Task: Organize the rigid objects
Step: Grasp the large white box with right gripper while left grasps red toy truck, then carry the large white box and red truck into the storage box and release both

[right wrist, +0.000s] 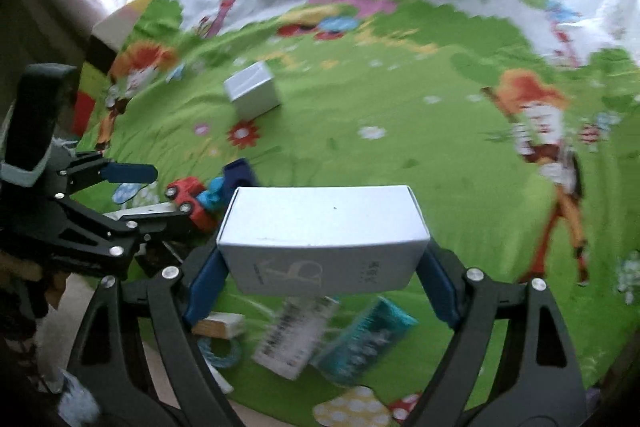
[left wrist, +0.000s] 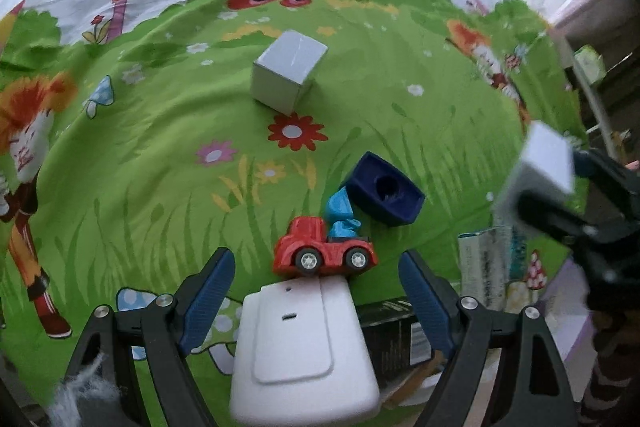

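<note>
My right gripper (right wrist: 322, 259) is shut on a white cardboard box (right wrist: 324, 239) and holds it above the green cartoon cloth (right wrist: 400, 155); the held box also shows in the left wrist view (left wrist: 540, 167). My left gripper (left wrist: 316, 275) is open, its fingers on either side of a flat white device (left wrist: 300, 347) that lies below it. A red toy truck (left wrist: 324, 251) with a blue load lies just past the fingertips, next to a dark blue cup-like piece (left wrist: 384, 195). A second white box (left wrist: 288, 71) stands farther back on the cloth; it also shows in the right wrist view (right wrist: 252, 95).
Small cartons lie at the near edge: a teal one (right wrist: 364, 343), a white printed one (right wrist: 296, 339), a wooden block (right wrist: 220, 325) and a pale blue ring (right wrist: 220, 351). A black box (left wrist: 392, 335) lies beside the white device. The cloth's edge and bare floor are at the lower left.
</note>
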`<move>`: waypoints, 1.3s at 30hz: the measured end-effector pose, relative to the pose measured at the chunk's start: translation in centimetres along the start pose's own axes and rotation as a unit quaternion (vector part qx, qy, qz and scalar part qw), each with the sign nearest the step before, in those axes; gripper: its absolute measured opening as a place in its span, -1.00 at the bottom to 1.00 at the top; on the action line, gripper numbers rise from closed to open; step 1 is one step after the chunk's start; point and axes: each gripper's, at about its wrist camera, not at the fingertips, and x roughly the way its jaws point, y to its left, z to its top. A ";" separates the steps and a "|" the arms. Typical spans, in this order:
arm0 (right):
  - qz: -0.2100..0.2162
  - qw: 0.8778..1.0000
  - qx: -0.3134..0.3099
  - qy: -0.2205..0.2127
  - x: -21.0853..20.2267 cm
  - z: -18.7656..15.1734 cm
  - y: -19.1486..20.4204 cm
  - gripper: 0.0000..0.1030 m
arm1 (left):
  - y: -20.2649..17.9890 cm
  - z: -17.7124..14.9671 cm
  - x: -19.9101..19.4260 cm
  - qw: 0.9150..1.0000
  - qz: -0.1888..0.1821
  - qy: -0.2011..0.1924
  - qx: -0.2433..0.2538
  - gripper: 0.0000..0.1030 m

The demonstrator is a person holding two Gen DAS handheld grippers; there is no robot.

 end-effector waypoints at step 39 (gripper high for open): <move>-0.059 0.990 0.100 -0.076 -8.4 -13.9 -3.1 0.68 | -2.8 -4.2 -7.8 0.982 0.006 -0.186 -0.028 0.11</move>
